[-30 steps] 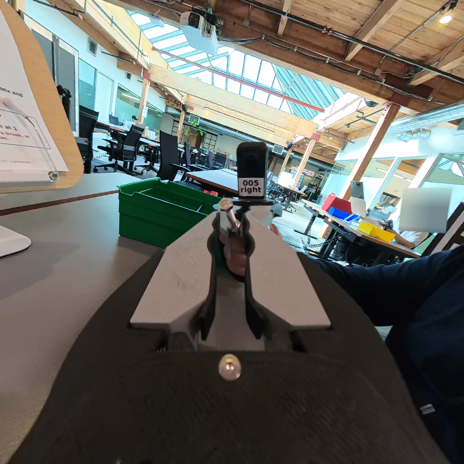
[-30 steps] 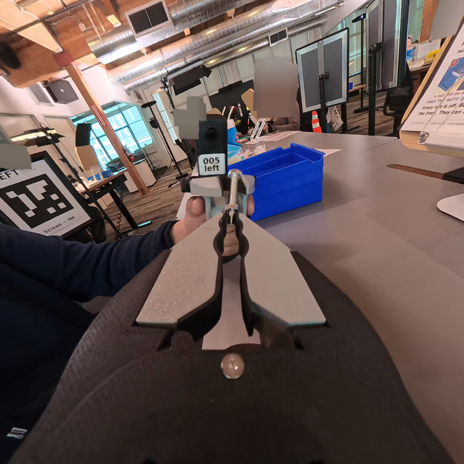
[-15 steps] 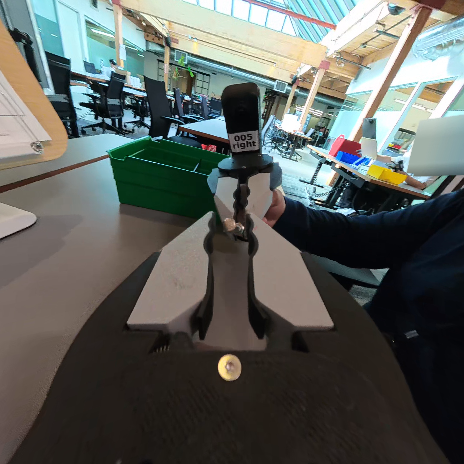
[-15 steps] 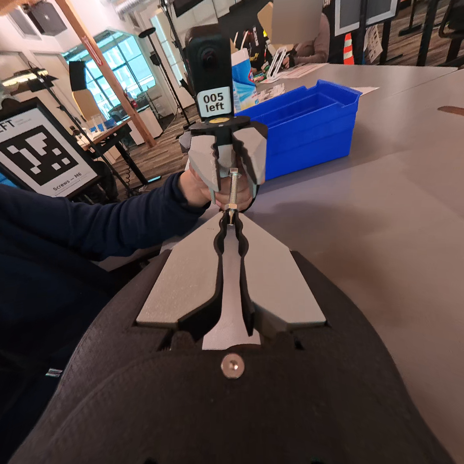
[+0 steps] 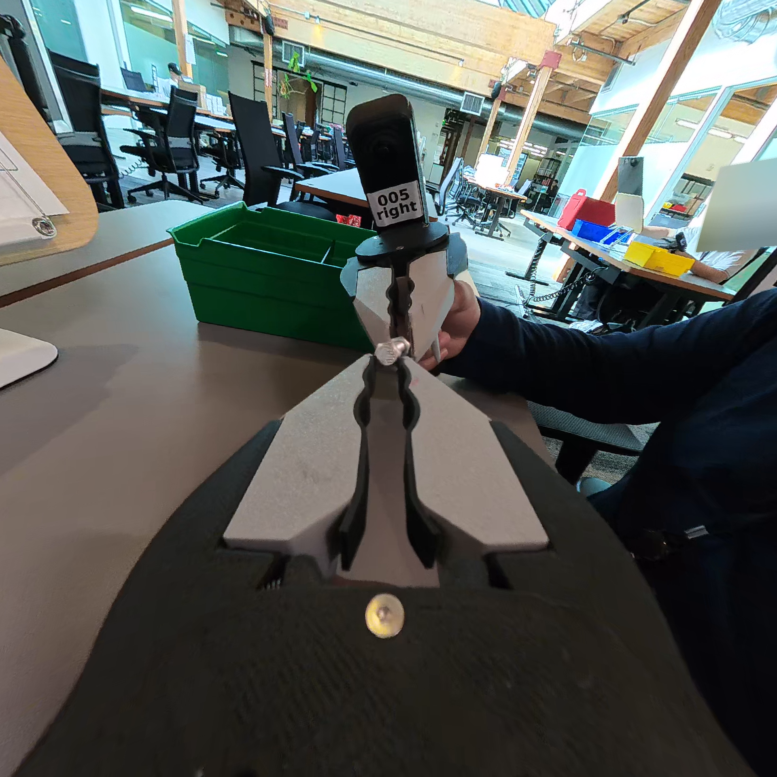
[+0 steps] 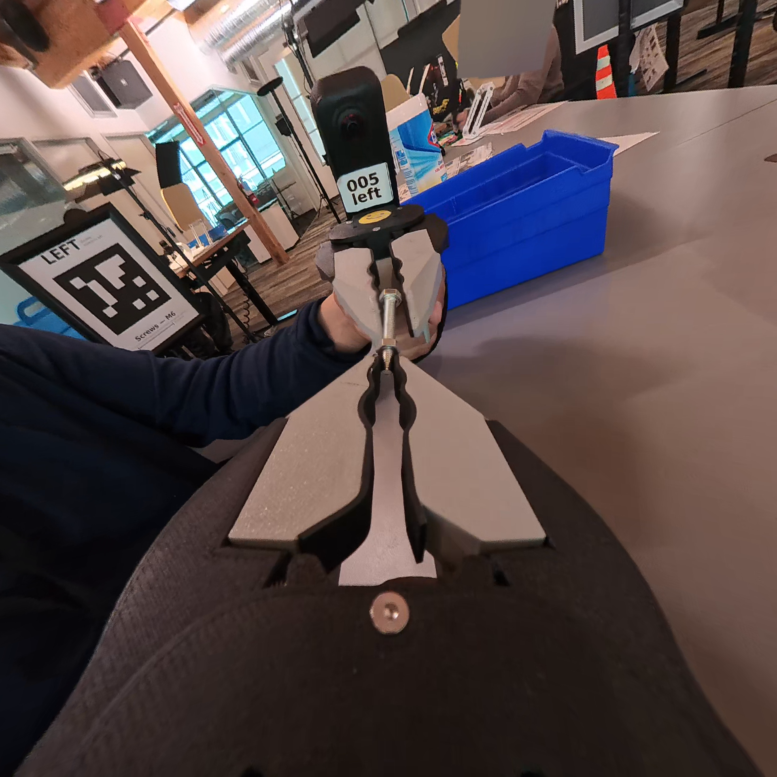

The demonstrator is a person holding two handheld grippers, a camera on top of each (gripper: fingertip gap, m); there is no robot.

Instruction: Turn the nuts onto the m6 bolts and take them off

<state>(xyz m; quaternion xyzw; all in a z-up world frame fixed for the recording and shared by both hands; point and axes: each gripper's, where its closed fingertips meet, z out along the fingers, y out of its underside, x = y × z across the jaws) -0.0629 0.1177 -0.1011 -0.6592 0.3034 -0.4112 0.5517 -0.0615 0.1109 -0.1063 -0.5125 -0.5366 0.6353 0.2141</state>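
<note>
A silver M6 bolt [image 6: 387,319] spans the gap between my two grippers, which face each other tip to tip above the grey table [image 6: 630,378]. My left gripper [image 5: 387,369] is shut on the bolt's head end [image 5: 391,352]. It also shows in the right wrist view [image 6: 395,332]. My right gripper [image 6: 386,369] is shut on the bolt's threaded tip. A nut [image 6: 387,339] sits on the thread just ahead of its fingertips. The right gripper also shows in the left wrist view [image 5: 404,347]. The bolt's shank is hidden in the left wrist view.
A green bin [image 5: 260,290] stands behind the grippers in the left wrist view. A blue bin [image 6: 525,244] stands on the table in the right wrist view. A white stand base [image 5: 21,357] and wooden board [image 5: 46,197] are at far left. The person's dark sleeves [image 5: 588,357] reach in from the table edge. My left and right fingertips are right by each other.
Both grippers have tipped downward toward the table. The bolt has gone from upright to lying along the line between the two grippers. Both stay shut on it.
</note>
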